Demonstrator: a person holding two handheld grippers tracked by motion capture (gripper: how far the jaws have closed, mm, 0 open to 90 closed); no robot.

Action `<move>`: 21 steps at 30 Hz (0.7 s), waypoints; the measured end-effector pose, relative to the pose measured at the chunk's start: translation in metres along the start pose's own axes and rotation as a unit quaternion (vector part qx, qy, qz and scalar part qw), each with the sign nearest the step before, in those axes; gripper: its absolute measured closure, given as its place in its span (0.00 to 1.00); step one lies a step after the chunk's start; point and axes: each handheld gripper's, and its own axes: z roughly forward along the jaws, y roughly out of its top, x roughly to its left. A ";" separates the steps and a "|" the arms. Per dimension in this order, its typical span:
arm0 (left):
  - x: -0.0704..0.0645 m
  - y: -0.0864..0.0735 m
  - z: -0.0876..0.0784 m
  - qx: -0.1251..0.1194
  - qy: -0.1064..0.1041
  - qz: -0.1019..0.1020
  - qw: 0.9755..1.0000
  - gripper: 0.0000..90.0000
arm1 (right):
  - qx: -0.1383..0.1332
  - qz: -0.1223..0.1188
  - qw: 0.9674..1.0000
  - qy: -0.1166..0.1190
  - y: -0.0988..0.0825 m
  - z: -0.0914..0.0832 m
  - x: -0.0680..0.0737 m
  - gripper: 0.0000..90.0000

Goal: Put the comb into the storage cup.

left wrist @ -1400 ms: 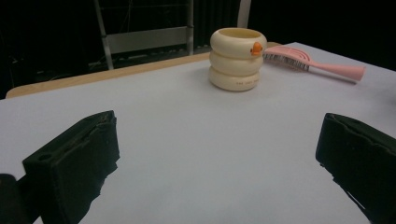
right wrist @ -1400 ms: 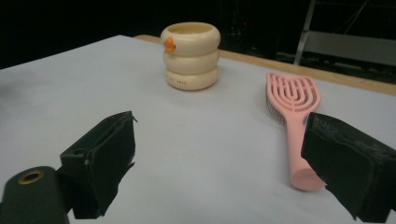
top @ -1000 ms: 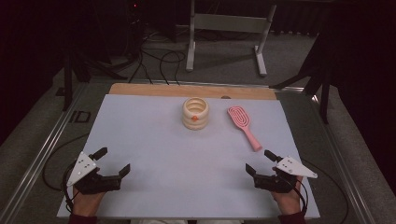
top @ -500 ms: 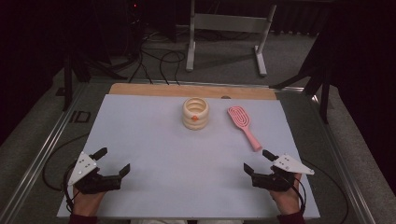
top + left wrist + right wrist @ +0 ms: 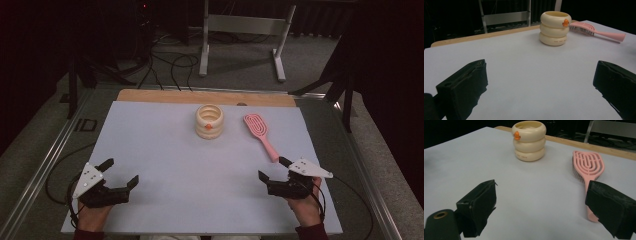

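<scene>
Nothing gripped yet. Pink hairbrush (image 5: 260, 135) flat on white mat (image 5: 160, 150), beside cream cup (image 5: 209, 121), untouched. Right gripper (image 5: 272, 170) wide, near brush handle; left gripper (image 5: 121, 172) wide, well apart.

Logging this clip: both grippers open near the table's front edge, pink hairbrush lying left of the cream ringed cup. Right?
Not quite: the pink plastic hairbrush lies right of the cream ringed cup, as the high view shows. Both grippers, left and right, are open near the front edge.
</scene>
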 end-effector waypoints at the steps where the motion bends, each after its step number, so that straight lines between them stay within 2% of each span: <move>1: 0.000 0.000 0.000 0.000 0.000 0.000 1.000 0.00 | 0.003 0.000 1.000 -0.002 0.002 0.000 0.000 0.11; 7: 0.001 0.000 -0.001 0.000 0.001 -0.001 1.000 0.00 | 0.021 0.008 1.000 -0.004 0.014 0.005 -0.002 0.11; 11: 0.000 -0.001 0.000 0.002 0.001 0.000 1.000 0.00 | 0.027 0.002 1.000 -0.006 0.020 0.008 -0.002 0.11; 15: 0.000 -0.001 0.000 0.002 0.001 -0.001 1.000 0.00 | 0.025 0.004 1.000 -0.001 0.028 0.009 -0.003 0.11; 21: 0.000 -0.001 0.001 0.003 0.000 0.000 1.000 0.00 | 0.023 -0.004 1.000 -0.007 0.045 0.013 -0.004 0.11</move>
